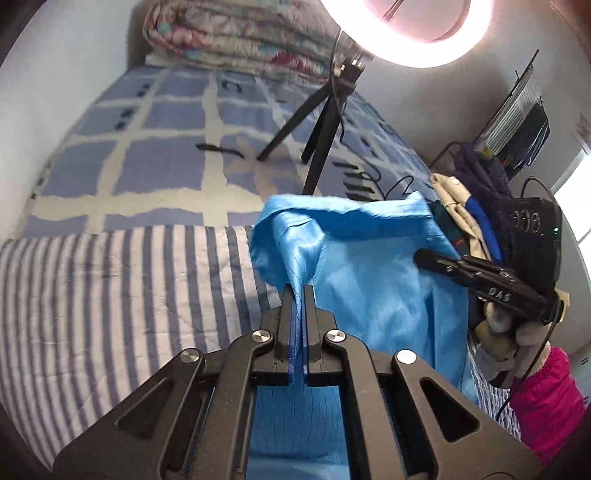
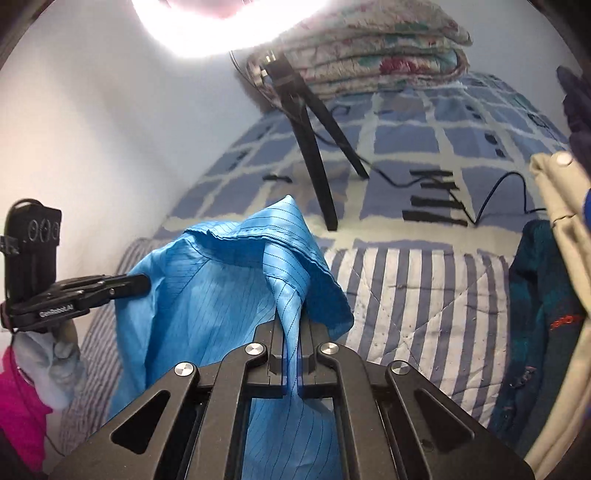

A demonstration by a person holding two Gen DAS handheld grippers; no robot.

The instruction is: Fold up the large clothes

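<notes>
One blue garment (image 1: 373, 273), two grippers, the left gripper (image 1: 297, 291) at six o'clock and the right gripper (image 1: 424, 256) at three, one ring light (image 1: 417, 33) on one tripod (image 1: 317, 122), one folded quilt (image 1: 236, 37) at twelve.

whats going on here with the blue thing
A person with a gripper in each hand is holding up a blue garment over a bed with a striped quilt. The left gripper and the right gripper are each shut on a bunch of its fabric. It hangs crumpled, not yet folded.
</notes>
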